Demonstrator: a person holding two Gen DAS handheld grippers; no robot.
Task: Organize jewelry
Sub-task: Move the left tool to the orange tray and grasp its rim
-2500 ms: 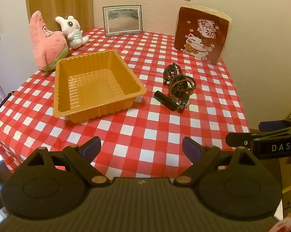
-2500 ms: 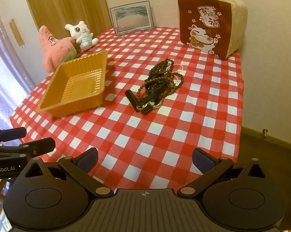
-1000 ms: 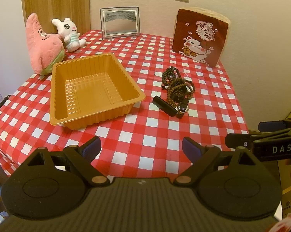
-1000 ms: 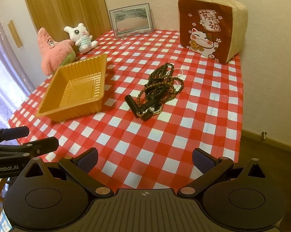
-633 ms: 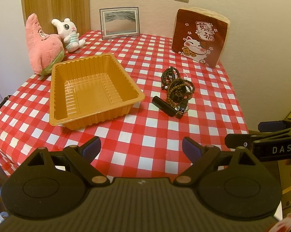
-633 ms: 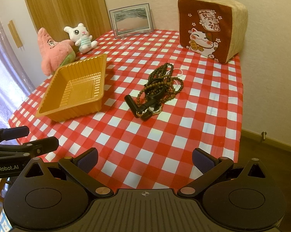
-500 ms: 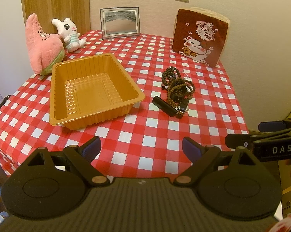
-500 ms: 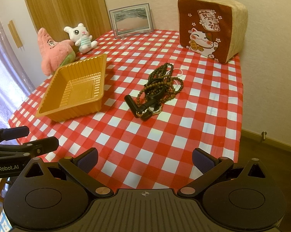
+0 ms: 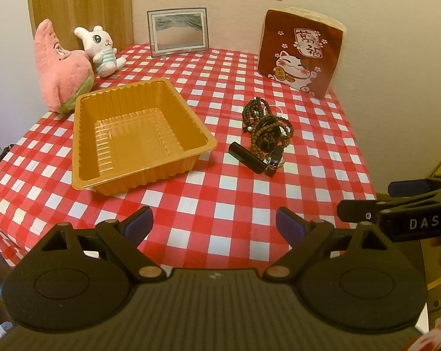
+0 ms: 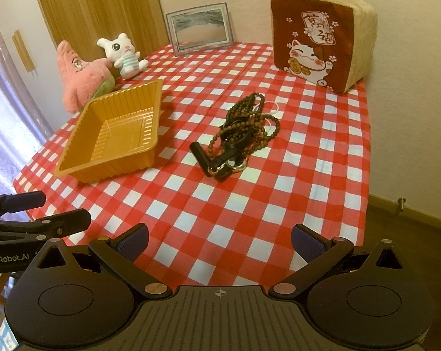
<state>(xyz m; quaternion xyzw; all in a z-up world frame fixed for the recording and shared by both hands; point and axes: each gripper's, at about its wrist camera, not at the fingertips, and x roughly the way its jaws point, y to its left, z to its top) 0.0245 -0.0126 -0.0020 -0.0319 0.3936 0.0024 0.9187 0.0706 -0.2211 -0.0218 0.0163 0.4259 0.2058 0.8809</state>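
A tangled pile of dark bead bracelets (image 9: pixel 264 128) (image 10: pixel 245 130), with a black cylindrical piece (image 9: pixel 247 158) (image 10: pixel 201 156) at its near side, lies on the red-and-white checked tablecloth (image 9: pixel 214 204) (image 10: pixel 220 204). To its left stands an empty orange plastic tray (image 9: pixel 138 172) (image 10: pixel 74 172). My left gripper (image 9: pixel 214 223) hovers open over the table's near edge, well short of the tray and the beads. My right gripper (image 10: pixel 219 241) is open too, over the near edge in front of the beads. Nothing is between either pair of fingers.
A pink star plush (image 9: pixel 62 70) (image 10: pixel 80 73) and a white rabbit plush (image 9: pixel 100 49) (image 10: pixel 122 54) sit at the back left. A framed picture (image 9: pixel 178 30) (image 10: pixel 201 27) leans on the wall. A brown cat-print cushion (image 9: pixel 299 55) (image 10: pixel 320 44) stands at the back right.
Both views pulled back and rose a little between 2.5 s and 1 s ago. Since then nothing has visibly moved; both grippers stay open.
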